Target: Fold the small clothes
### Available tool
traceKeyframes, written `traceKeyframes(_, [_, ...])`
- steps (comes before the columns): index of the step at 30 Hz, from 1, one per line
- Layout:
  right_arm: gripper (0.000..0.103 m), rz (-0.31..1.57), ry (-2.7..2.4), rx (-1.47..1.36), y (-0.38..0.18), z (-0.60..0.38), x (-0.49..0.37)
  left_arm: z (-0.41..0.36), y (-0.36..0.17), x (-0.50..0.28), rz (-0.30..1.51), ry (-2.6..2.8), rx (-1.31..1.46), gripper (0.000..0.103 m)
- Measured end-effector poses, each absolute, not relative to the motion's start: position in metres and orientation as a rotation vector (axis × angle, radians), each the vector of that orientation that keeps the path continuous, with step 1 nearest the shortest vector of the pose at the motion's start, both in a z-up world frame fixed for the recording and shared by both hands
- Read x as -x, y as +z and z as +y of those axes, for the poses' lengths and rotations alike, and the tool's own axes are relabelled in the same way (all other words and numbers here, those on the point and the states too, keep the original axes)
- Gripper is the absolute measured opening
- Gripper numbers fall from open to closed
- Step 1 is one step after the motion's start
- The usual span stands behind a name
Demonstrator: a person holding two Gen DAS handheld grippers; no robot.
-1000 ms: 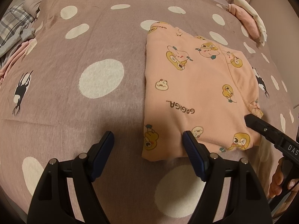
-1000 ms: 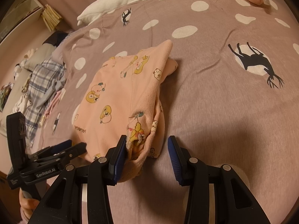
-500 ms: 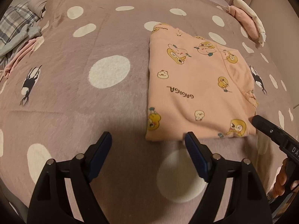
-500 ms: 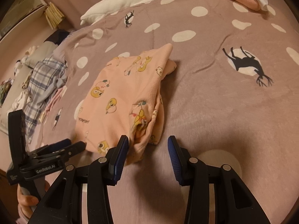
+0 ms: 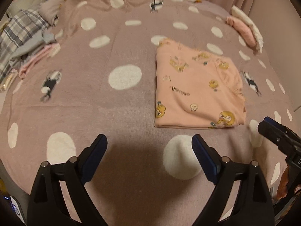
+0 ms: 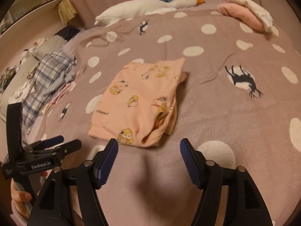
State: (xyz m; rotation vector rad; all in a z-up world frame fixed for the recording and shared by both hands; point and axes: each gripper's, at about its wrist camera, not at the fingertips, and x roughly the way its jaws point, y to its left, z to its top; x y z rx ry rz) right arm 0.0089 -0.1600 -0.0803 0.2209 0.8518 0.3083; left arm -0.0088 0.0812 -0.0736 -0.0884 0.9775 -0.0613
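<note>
A small peach garment [image 5: 197, 92] printed with yellow ducks lies folded into a rectangle on the mauve polka-dot bedspread [image 5: 94, 94]. In the right wrist view the same peach garment [image 6: 139, 101] shows its bunched open edge nearest me. My left gripper [image 5: 149, 145] hovers short of the garment's near edge, jaws opening wide, nothing between them. My right gripper [image 6: 148, 148] sits just in front of the bunched corner, jaws opening, cloth clear of the pads. The left gripper [image 6: 56, 143] also shows at the lower left of the right wrist view.
A pile of plaid and pink clothes [image 5: 24, 43] lies at the left of the bed. Folded pink and white items [image 6: 246, 13] rest at the far right corner. A white plush goose [image 6: 146, 5] lies along the headboard. A shelf [image 6: 28, 17] stands beyond the bed.
Both grippers have drawn back from the peach garment and risen. The right gripper's jaws, earlier narrow around the bunched corner, have spread wide. The left jaws widened too.
</note>
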Motion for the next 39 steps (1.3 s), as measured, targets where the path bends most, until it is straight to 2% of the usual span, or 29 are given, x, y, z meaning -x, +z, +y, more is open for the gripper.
traceKeyframes(2, [0.081, 0.837, 0.311, -0.206, -0.076, -0.157, -0.004, 0.080, -0.063, 0.018, 0.927, -0.045, 0.071, 0.102])
traceKeyframes(6, [0.099, 0.793, 0.315, -0.203, -0.066, -0.154, 0.006, 0.081, -0.041, 0.034, 0.835, -0.045, 0.064, 0.102])
traceKeyframes(22, [0.102, 0.668, 0.236, -0.105, -0.030, -0.139, 0.030, 0.077, -0.017, 0.050, 0.801, -0.002, 0.054, 0.103])
traceKeyframes(39, [0.102, 0.690, 0.233, -0.089, -0.036, -0.132, 0.031, 0.077, -0.016, 0.051, 0.793, 0.022, 0.049, 0.103])
